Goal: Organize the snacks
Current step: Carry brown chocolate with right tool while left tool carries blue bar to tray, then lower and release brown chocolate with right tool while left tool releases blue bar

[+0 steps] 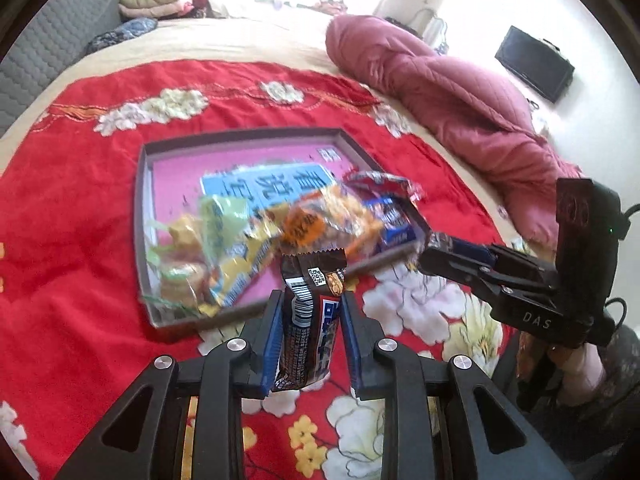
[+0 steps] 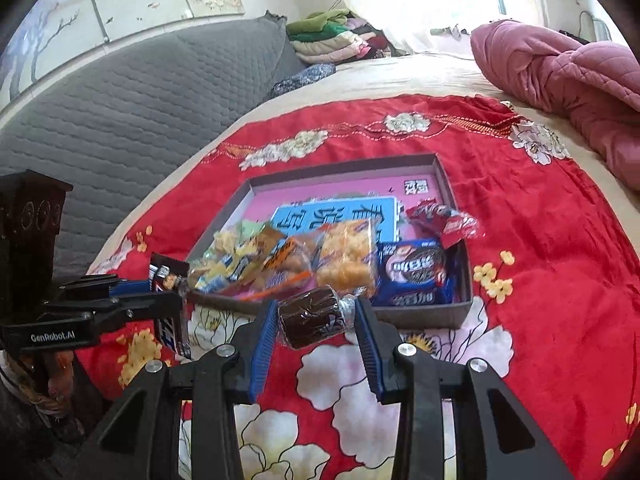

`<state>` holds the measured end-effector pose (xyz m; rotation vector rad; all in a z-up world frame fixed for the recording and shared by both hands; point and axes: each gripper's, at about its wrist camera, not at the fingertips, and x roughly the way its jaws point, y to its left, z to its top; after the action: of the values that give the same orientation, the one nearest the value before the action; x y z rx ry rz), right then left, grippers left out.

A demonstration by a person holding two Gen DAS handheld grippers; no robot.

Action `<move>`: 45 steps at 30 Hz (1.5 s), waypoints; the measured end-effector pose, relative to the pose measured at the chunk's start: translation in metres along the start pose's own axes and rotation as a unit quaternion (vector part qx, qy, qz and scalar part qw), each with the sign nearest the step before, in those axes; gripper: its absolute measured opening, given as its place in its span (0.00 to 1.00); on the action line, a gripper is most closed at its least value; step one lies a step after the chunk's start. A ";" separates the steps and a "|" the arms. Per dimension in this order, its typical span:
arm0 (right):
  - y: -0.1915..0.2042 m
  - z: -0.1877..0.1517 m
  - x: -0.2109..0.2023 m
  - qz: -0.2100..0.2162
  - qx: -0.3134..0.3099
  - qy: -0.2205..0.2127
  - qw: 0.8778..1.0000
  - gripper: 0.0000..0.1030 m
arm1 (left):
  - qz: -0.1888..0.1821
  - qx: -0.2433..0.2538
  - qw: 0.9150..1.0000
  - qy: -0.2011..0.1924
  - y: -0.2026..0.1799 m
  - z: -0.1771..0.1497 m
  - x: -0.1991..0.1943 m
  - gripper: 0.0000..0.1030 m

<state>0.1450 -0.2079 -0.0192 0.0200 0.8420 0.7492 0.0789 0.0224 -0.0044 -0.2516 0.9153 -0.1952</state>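
My left gripper [image 1: 310, 300] is shut on a brown chocolate bar wrapper [image 1: 310, 312], held upright above the red cloth just short of the tray's near edge. That bar [image 2: 168, 276] also shows in the right wrist view, in the left gripper [image 2: 178, 300]. My right gripper [image 2: 318, 312] is shut on a round brown cake in clear wrap [image 2: 312, 316], near the tray's front wall. In the left wrist view the right gripper [image 1: 430, 250] appears at the tray's right corner. The shallow grey tray [image 2: 444, 184] with a pink floor holds several snack packs, among them a blue cookie pack [image 2: 416, 276].
A red flowered cloth [image 2: 540, 240] covers the bed under the tray. A pink quilt [image 1: 440, 92] lies bunched at the back right. A grey quilted headboard [image 2: 120, 112] and folded clothes [image 2: 332, 36] sit at the far side. A red wrapper [image 2: 444, 220] rests on the tray's right wall.
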 end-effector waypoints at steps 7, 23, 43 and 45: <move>-0.012 0.008 0.001 -0.009 0.017 -0.013 1.000 0.38 | 0.018 -0.016 0.999 -0.027 0.007 0.019 0.003 0.28; -0.032 0.017 0.010 -0.024 0.051 -0.025 0.998 0.38 | 0.050 -0.013 0.998 -0.045 0.007 0.042 0.047 0.28; -0.044 0.011 0.038 -0.091 0.043 0.004 0.995 0.38 | 0.051 -0.005 0.999 -0.020 0.010 0.035 0.067 0.28; -0.044 0.010 0.040 -0.100 0.040 0.007 0.994 0.38 | 0.051 -0.007 0.998 -0.020 0.011 0.035 0.067 0.28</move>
<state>0.1949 -0.2141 -0.0527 0.0022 0.8730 0.5286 0.1474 0.0190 -0.0376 -0.2202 0.8885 -0.0899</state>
